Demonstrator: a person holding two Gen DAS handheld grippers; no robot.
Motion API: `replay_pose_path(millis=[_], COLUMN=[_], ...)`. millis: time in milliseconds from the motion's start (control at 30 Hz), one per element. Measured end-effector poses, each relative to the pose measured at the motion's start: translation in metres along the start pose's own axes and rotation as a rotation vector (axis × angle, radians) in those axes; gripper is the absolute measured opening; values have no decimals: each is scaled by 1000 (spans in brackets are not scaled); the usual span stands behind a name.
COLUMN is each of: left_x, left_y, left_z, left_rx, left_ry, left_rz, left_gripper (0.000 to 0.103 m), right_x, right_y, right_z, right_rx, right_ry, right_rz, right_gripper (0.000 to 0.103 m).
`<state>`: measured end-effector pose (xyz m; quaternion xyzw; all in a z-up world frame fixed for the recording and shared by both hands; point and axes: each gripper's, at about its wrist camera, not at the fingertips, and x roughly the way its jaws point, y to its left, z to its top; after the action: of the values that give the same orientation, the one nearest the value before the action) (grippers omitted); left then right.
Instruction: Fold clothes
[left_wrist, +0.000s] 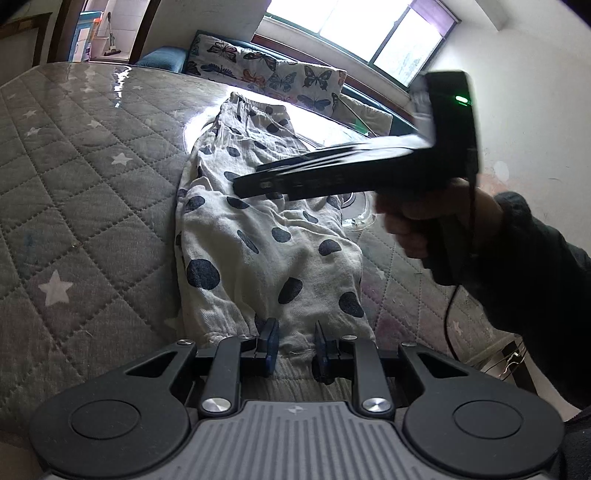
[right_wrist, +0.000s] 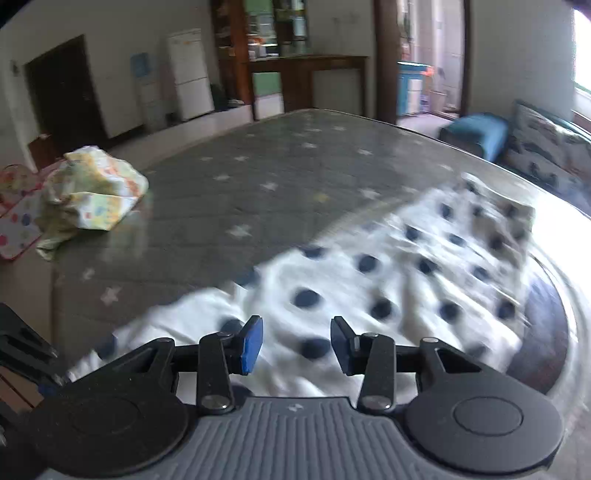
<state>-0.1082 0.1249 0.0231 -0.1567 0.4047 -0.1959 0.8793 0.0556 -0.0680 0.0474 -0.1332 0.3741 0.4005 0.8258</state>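
Observation:
A white garment with dark blue dots (left_wrist: 258, 236) lies lengthwise on the grey star-patterned mattress (left_wrist: 81, 177), its waistband at the far end. My left gripper (left_wrist: 295, 349) is open at the garment's near hem, a pad on either side of the cloth edge. My right gripper (right_wrist: 297, 345) is open and hovers over the middle of the same garment (right_wrist: 388, 273), empty. In the left wrist view the right gripper's body (left_wrist: 369, 162) is blurred above the garment.
A crumpled yellow-patterned cloth (right_wrist: 92, 195) lies at the mattress's far left corner. A butterfly-print cushion (left_wrist: 266, 70) and blue sofa (right_wrist: 476, 133) stand beyond the mattress. A dark round patch (right_wrist: 543, 325) lies right of the garment.

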Motion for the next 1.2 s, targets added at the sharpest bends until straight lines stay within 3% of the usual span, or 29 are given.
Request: replay_pose_path(millis=[533, 900, 967, 1067, 1200], left_x=[-1, -1, -2, -3, -3], left_y=[0, 0, 0, 0, 0], left_z=[-3, -3, -4, -4, -5], left_rx=[-13, -12, -13, -12, -11], left_ry=[-11, -14, -16, -18, -19], left_rz=[-3, 0, 1, 0, -2], left_gripper=[24, 24, 24, 24, 24], right_x=[25, 41, 43, 47, 50], right_y=[10, 22, 26, 33, 35], right_z=[33, 50, 50, 51, 51], right_rx=[68, 96, 93, 88, 82], right_ry=[8, 19, 23, 28, 31], right_rz=[104, 152, 151, 149, 146], right_gripper=[40, 24, 11, 1, 0])
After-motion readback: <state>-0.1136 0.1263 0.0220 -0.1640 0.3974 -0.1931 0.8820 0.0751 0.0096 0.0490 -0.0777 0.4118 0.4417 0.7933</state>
